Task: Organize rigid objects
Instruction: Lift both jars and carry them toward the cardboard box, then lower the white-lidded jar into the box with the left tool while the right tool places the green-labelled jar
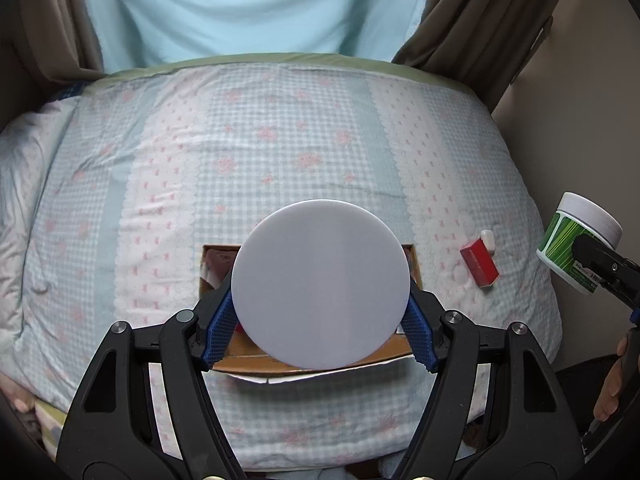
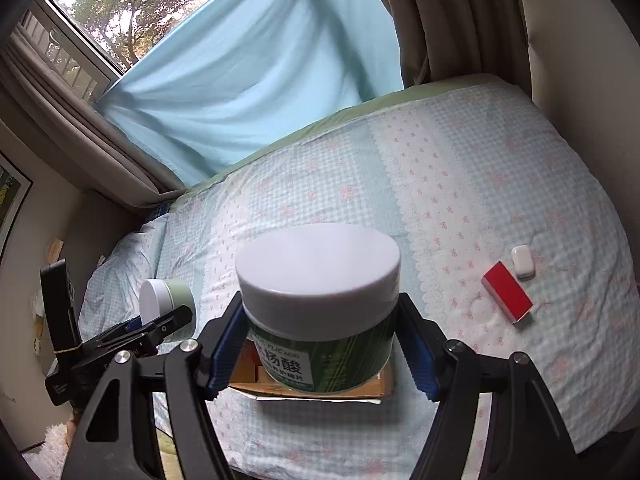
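The left hand-held gripper is clamped on a white-lidded jar above the cardboard box on the bed. The right hand-held gripper grips a green jar over the same box. Rightmost lie a red box and white case.

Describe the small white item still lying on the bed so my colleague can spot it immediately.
On the checked floral bedspread, look right of the cardboard box. A red box lies there; the white case sits just beyond its far end, a small rounded pebble shape.
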`<state>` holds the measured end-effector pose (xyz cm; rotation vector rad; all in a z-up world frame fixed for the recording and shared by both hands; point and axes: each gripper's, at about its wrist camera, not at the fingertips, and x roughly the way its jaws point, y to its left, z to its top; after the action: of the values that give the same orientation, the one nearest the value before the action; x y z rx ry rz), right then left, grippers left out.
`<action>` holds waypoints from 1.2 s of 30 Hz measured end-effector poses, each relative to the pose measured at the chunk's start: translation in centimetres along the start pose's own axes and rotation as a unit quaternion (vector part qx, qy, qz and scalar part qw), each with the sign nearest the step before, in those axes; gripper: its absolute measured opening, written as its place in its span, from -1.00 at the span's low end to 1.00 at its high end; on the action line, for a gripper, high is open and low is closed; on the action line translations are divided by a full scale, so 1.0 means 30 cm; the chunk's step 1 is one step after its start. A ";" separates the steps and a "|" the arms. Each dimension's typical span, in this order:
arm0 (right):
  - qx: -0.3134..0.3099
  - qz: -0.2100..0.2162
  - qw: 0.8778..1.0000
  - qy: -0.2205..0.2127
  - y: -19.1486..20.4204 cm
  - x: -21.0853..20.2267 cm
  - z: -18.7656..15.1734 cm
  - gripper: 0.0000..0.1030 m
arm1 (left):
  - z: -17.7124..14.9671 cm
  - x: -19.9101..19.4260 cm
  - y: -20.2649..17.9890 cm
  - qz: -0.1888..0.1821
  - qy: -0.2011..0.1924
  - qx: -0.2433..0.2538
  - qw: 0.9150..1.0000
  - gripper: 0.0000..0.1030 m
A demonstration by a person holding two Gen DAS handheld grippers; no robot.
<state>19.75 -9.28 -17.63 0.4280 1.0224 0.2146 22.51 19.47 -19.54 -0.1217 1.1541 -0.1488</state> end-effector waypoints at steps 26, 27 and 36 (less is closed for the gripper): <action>-0.067 -0.044 0.975 0.209 0.113 0.634 -0.211 0.29 | -0.114 0.553 0.115 -0.025 0.163 0.077 0.983 0.33; -0.071 -0.048 0.972 0.218 0.107 0.653 -0.217 0.29 | -0.120 0.573 0.109 -0.025 0.170 0.078 0.982 0.33; -0.104 -0.087 0.950 0.282 0.083 0.789 -0.273 0.29 | -0.181 0.724 0.059 -0.010 0.229 0.102 0.968 0.33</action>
<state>24.85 3.69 -38.61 0.0760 1.5730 0.2916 26.26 17.20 -41.56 0.0909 1.5900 -0.3248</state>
